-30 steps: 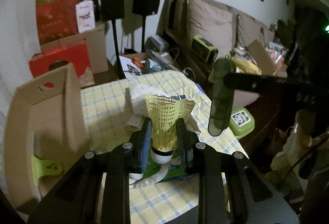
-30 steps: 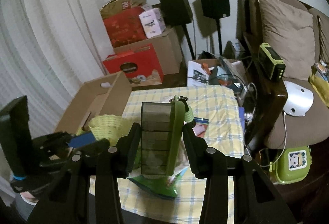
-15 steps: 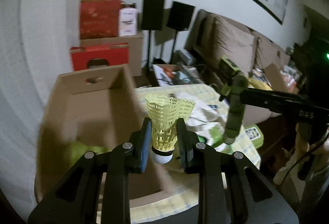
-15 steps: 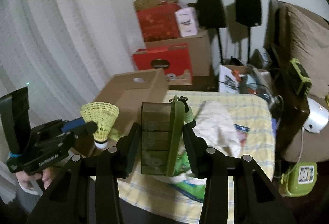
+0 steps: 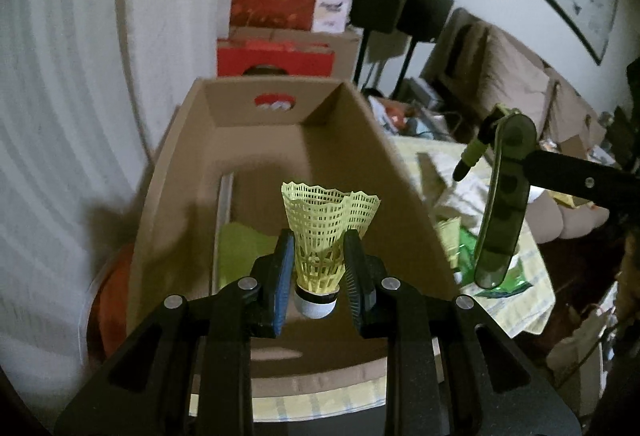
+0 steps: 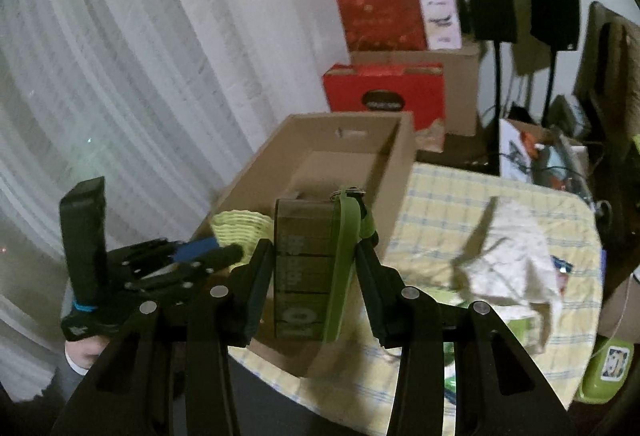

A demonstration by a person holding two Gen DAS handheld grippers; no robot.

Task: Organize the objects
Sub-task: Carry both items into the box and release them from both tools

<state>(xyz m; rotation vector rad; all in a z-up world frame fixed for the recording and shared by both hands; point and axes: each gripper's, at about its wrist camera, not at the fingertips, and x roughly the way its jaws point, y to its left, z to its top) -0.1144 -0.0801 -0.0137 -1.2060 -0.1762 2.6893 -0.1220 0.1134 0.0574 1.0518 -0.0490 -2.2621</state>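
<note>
The left gripper point(image 5: 318, 264) is clamped on a yellow shuttlecock point(image 5: 326, 232), its pads pressing the lower part of the mesh skirt so the white cork tip points back toward the camera and the open skirt faces forward. It hangs above the open cardboard box point(image 5: 404, 196), over the near half of the box floor, with a lime-green item point(image 5: 240, 248) lying on the floor just to the left. The right gripper point(image 6: 310, 272) is closed on a dark green translucent case point(image 6: 304, 268) with a lighter green strap point(image 6: 340, 264) along one side, held upright. From the right wrist view the case sits in front of the box's right wall and the yellow checked tablecloth point(image 6: 460, 204); whether it is over the box or beside it I cannot tell. A crumpled white cloth point(image 6: 516, 256) and some green packaging lie on the table to the right.

The step in hand looks like dropping the shuttlecock into the box. The next move probably calls for lowering the left gripper toward a bare patch of the floor and opening the jaws; being light, the shuttlecock may roll or tip onto its side. The case would likely follow, and it needs to clear the box's right wall first.
</note>
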